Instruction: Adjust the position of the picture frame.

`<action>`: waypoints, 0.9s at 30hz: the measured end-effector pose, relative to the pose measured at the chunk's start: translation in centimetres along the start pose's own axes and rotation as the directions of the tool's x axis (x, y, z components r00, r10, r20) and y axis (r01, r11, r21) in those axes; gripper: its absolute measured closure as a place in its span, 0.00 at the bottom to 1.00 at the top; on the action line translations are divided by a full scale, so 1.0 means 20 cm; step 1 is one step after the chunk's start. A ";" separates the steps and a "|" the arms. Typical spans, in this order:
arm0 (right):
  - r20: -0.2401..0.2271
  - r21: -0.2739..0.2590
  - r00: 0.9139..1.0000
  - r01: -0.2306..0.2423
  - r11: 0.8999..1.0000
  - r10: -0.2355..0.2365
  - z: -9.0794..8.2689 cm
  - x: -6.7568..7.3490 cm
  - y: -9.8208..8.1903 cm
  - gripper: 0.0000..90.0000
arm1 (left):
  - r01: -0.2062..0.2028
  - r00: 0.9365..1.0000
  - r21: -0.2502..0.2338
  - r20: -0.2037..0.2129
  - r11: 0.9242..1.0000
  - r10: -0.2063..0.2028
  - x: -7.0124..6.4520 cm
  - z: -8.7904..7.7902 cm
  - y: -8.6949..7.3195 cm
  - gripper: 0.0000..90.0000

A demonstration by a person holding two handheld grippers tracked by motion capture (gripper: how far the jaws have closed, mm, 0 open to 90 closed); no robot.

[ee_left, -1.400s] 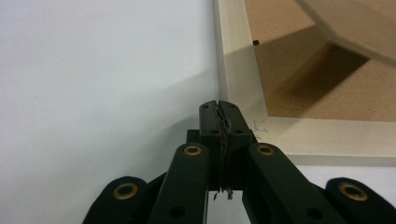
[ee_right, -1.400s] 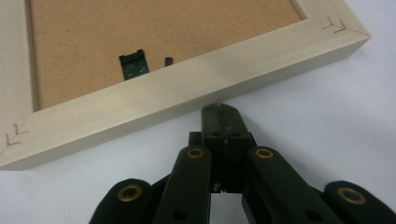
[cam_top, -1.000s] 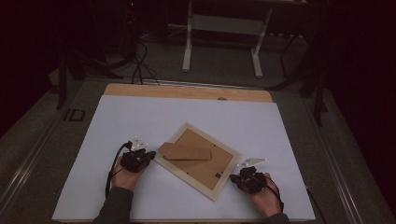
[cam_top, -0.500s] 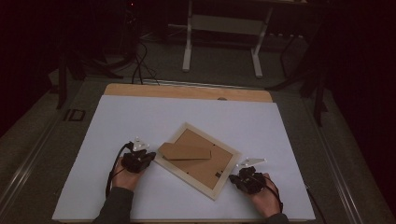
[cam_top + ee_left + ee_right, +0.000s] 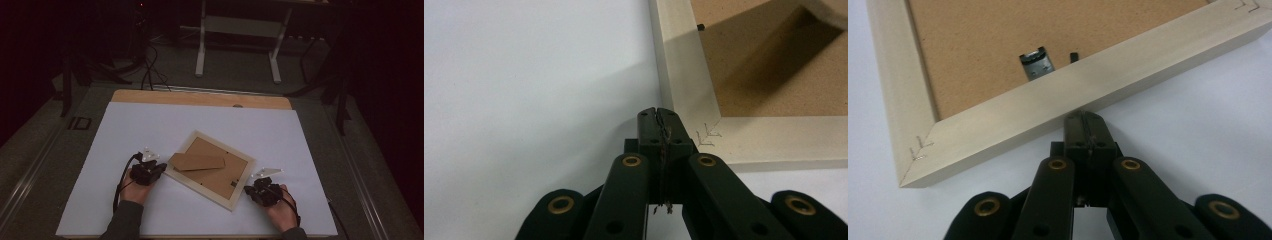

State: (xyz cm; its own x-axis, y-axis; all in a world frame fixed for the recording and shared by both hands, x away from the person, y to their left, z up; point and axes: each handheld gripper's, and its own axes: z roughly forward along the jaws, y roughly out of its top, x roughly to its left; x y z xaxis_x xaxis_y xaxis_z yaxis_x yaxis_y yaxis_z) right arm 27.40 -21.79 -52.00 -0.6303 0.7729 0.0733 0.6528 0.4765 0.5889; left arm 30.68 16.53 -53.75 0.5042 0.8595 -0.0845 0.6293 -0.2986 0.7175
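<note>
A pale wooden picture frame (image 5: pixel 235 199) lies face down in the middle of the white table sheet, its brown backing board (image 5: pixel 220 177) up and a cardboard stand flap (image 5: pixel 197 161) folded across it. My left gripper (image 5: pixel 159 168) is shut, its tips (image 5: pixel 658 114) touching the frame's left corner rail (image 5: pixel 684 75). My right gripper (image 5: pixel 249 189) is also shut, with its tips (image 5: pixel 1084 118) pressed against the outer side of the frame's rail (image 5: pixel 1058 100). A small metal hanger clip (image 5: pixel 1036 63) sits on the backing just inside that rail.
The white sheet (image 5: pixel 150 130) covers a wooden table top (image 5: pixel 200 97) whose far strip is bare. Beyond it, on the dark floor, are a white stand (image 5: pixel 240 30) and cables (image 5: pixel 150 65).
</note>
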 end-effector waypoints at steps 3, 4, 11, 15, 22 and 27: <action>-0.004 0.001 1.000 -0.004 1.000 0.004 0.00 0.00 0.00 1.00 | 0.004 1.000 -0.001 0.000 1.000 -0.004 0.00 0.00 0.00 1.00; -0.001 -0.002 1.000 0.000 1.000 0.000 0.00 0.00 0.00 1.00 | 0.003 1.000 0.002 0.001 1.000 -0.003 0.00 0.00 0.00 1.00; 0.016 -0.021 1.000 -0.023 1.000 0.023 0.03 -0.04 0.03 1.00 | 0.027 1.000 0.003 0.012 1.000 -0.027 0.01 0.00 0.00 1.00; 0.014 -0.013 0.999 -0.029 0.999 0.029 0.03 -0.03 0.04 1.00 | 0.026 1.000 0.003 0.010 1.000 -0.026 0.00 0.00 0.00 1.00; 0.020 0.009 1.000 0.003 1.000 -0.003 0.02 0.01 0.03 1.00 | 0.012 1.000 0.005 -0.010 1.000 -0.012 -0.01 0.00 0.00 1.00; 0.057 0.010 0.998 0.002 1.000 -0.003 0.05 0.00 0.07 1.00 | 0.021 1.000 0.006 -0.014 1.000 -0.021 -0.01 -0.01 -0.01 1.00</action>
State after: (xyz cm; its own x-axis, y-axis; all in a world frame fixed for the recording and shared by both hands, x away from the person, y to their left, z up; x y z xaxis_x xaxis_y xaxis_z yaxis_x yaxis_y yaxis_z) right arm 28.65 -20.78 -51.98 -0.6072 0.7942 0.0252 0.6553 0.4826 0.5811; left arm 30.46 16.50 -53.70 0.4829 0.8710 -0.0900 0.6429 -0.2829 0.7118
